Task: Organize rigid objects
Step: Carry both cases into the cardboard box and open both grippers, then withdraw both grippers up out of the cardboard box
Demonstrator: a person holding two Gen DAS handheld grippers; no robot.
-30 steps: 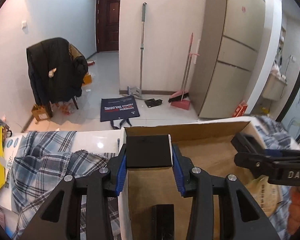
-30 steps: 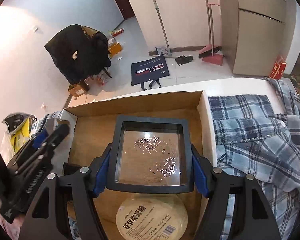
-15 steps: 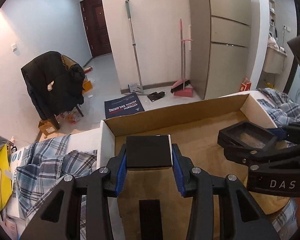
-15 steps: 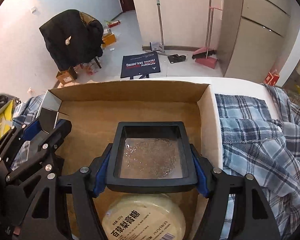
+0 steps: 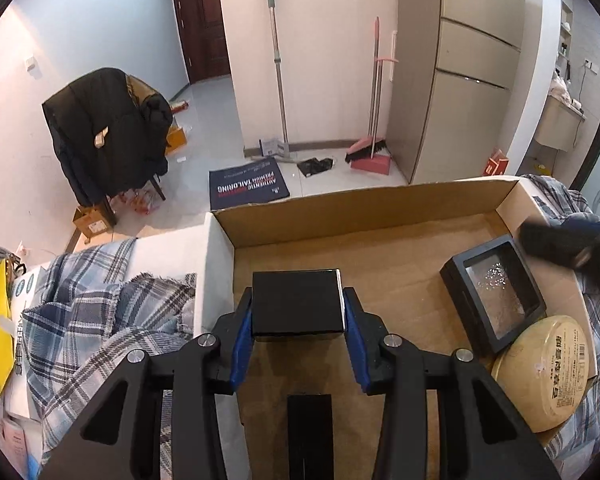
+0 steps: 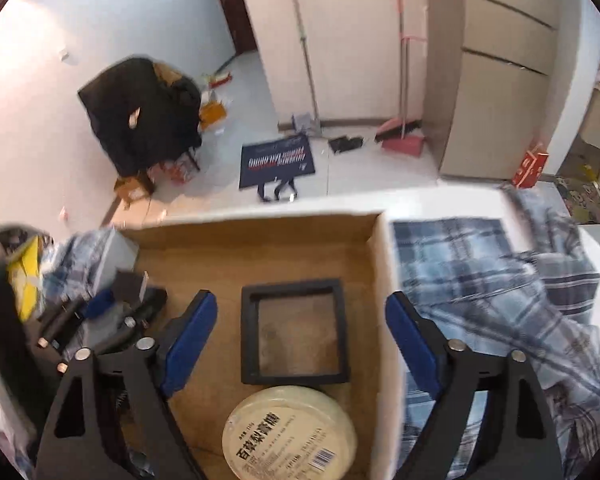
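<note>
Placing rigid items into the cardboard box (image 5: pixel 380 204)

The left gripper (image 5: pixel 298 316) is clamping the black box (image 5: pixel 297 302) over the carton's left side; lower level before releasing. The right gripper (image 6: pixel 300 322), fingers opening, is clearing the black frame case (image 6: pixel 294 334) lying inside.

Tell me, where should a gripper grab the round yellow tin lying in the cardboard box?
Probably from above, closing on the curved rim of the round yellow tin, one finger on its left, one on its right. It lies flat, label up, so the top offers nothing to pinch. The black square frame touches its far edge, and the cardboard box wall stands close on the right.
</note>
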